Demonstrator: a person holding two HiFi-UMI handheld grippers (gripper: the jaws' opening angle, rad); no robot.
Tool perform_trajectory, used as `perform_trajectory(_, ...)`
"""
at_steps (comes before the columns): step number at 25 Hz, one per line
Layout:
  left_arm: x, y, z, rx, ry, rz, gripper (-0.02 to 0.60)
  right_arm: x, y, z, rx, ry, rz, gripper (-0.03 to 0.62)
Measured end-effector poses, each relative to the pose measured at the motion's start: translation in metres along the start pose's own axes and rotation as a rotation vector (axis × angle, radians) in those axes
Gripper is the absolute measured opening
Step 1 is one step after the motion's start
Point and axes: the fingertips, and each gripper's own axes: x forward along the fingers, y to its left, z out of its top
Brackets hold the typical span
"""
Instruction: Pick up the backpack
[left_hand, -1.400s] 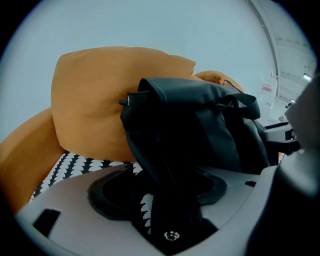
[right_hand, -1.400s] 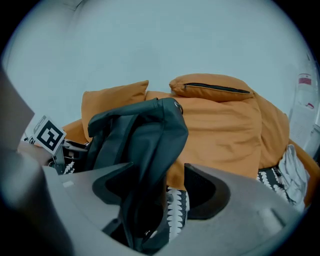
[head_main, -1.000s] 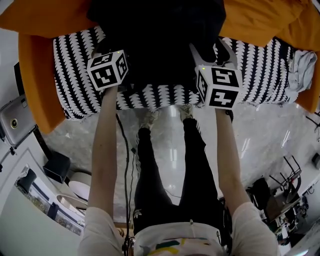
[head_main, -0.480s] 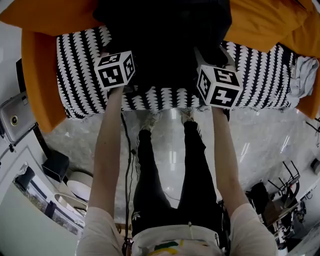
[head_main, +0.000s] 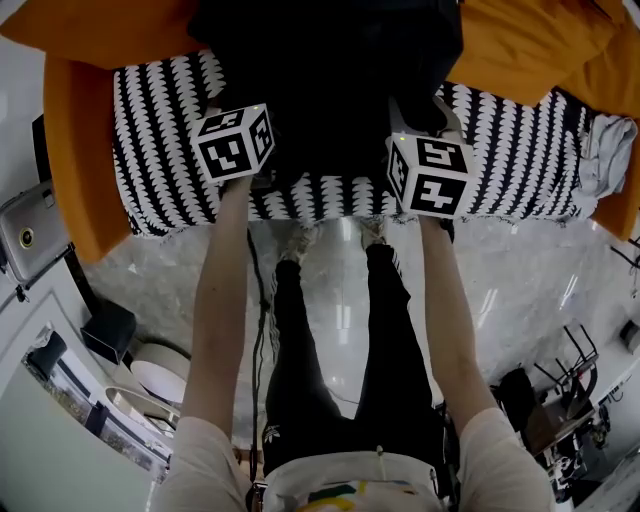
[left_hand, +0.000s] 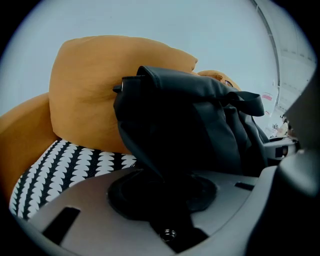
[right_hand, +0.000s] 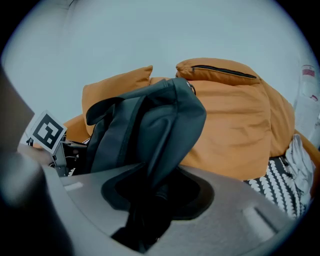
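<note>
— Spotted the backpack (head_main: 330, 70)?
— Yes. Slumped on the patterned sofa seat (head_main: 150, 150), at twelve o'clock in the head view, leaning against the orange cushions (left_hand: 85, 90).
— And the left tongs (left_hand: 165, 200)?
— Closing, with a fold of the black fabric low on the near side drawn between and, judging by the bunching, pinched. Same for the right tongs (right_hand: 150, 200), at three o'clock from the left pair.
— Any guess at the handling?
— Soft and floppy, most likely; smooth and leathery-looking, so perhaps slick. Seems only part filled, so probably not heavy, yet bound to sag and swing from two pinches of loose skin.
— Somewhere firmer to bite?
— Would favour the top strap (left_hand: 247, 102) or the rolled seam beside it; otherwise bite deep into each fold and raise both sides level.
</note>
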Motion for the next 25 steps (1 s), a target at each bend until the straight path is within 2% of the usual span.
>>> perform_trajectory(7,-0.006,-0.014,0.016,0.026,-0.042,0.005,0.109,-0.001,-0.009,0.01,-0.019,0.0,-0.017,0.104)
perform_trajectory(15,-0.03,-0.019,0.019,0.064,-0.116,0.003,0.092,-0.01,-0.005,0.006,-0.015,-0.024,-0.024,0.087)
perform_trajectory(20,-0.045,-0.026,0.033,0.084,-0.141,0.011,0.087,-0.021,-0.007,0.019,-0.025,-0.047,-0.025,0.083)
perform_trajectory(25,-0.076,-0.029,0.068,0.093,-0.232,0.022,0.086,-0.037,-0.003,0.053,-0.032,-0.108,-0.018,0.081)
